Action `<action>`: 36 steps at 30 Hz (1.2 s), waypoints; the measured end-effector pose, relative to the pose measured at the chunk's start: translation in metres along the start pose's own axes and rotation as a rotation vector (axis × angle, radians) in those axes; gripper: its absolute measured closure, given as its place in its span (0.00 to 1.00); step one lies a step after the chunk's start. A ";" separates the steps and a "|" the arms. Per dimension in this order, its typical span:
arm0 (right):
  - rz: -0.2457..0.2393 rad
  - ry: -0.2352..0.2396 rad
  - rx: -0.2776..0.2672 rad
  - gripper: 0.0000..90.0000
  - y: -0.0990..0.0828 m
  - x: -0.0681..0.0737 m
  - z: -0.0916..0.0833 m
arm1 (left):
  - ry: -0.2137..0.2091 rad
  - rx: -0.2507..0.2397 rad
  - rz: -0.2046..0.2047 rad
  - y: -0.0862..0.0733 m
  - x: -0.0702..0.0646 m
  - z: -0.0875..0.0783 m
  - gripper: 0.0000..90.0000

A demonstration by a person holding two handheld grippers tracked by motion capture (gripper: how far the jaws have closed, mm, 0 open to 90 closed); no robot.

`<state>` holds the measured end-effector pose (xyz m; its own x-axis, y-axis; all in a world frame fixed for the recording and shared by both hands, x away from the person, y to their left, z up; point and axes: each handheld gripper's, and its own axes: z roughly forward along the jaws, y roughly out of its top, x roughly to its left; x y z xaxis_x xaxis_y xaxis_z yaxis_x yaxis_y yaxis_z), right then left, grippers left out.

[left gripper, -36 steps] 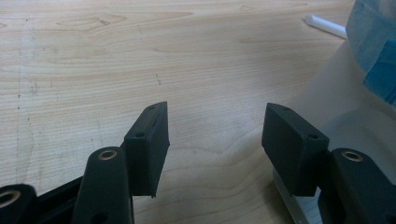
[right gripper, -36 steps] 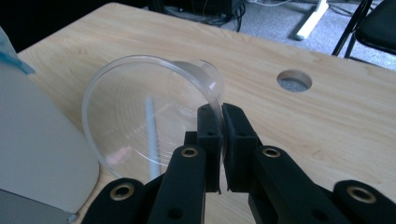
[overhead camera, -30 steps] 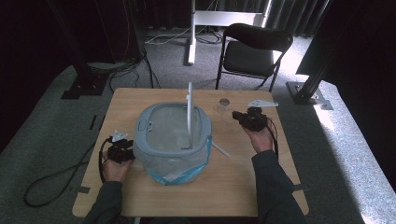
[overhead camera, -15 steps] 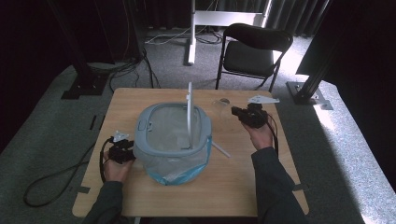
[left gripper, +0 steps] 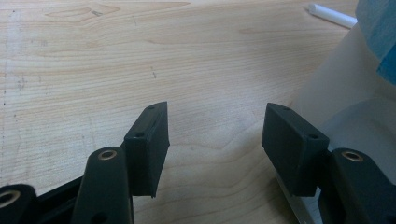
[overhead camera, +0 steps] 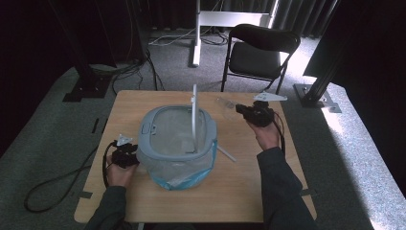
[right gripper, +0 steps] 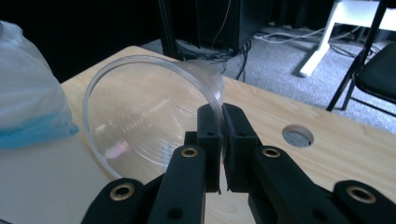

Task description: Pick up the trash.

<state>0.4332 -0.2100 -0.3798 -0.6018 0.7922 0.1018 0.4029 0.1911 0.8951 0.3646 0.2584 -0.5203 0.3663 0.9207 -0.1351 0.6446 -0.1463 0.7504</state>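
A: Two black jaws pinched tight on the right gripper (right gripper: 219,140), and between them the thin rim of a clear, round plastic cup (right gripper: 149,121), mouth turned toward the camera, clamped by one wall and held off the tabletop.

B: And in the high view that right gripper (overhead camera: 246,111) sits near the far right corner of the light wooden table (overhead camera: 268,191), the cup (overhead camera: 226,104) poking out to its left, toward the bin.

A: Room around it looks decent. Bare wood lies between the cup and the grey-rimmed bin lined with a translucent and blue plastic bag (overhead camera: 178,143), and the table's far edge is close behind. In the right gripper view a round hole in the tabletop (right gripper: 298,136) sits just beyond the jaws.

B: Right forearm runs straight up from the near edge, hand wrapped around the gripper body, jaws pointing left and level.

A: Now the left gripper (left gripper: 215,140): jaws parted wide, nothing between them, just wood grain. The bag's pale wall (left gripper: 345,107) is right against the right-hand jaw.

B: From above, the left gripper (overhead camera: 125,154) is low at the bin's left side, just beside it, hand resting near the table's near-left edge.

A: A white stick (overhead camera: 226,154) lies on the wood right of the bin.
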 end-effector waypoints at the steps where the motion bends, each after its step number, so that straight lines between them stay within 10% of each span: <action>1: -0.001 0.003 -0.001 0.96 0.001 0.000 0.000 | -0.001 0.002 0.003 0.000 0.000 0.000 0.46; 36: -0.100 0.050 -0.056 0.96 0.051 0.034 -0.001 | -0.004 0.003 0.004 0.000 -0.001 0.001 0.46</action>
<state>0.4328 -0.1739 -0.3306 -0.6713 0.7406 0.0310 0.3011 0.2342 0.9244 0.3648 0.2577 -0.5205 0.3716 0.9186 -0.1344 0.6451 -0.1514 0.7489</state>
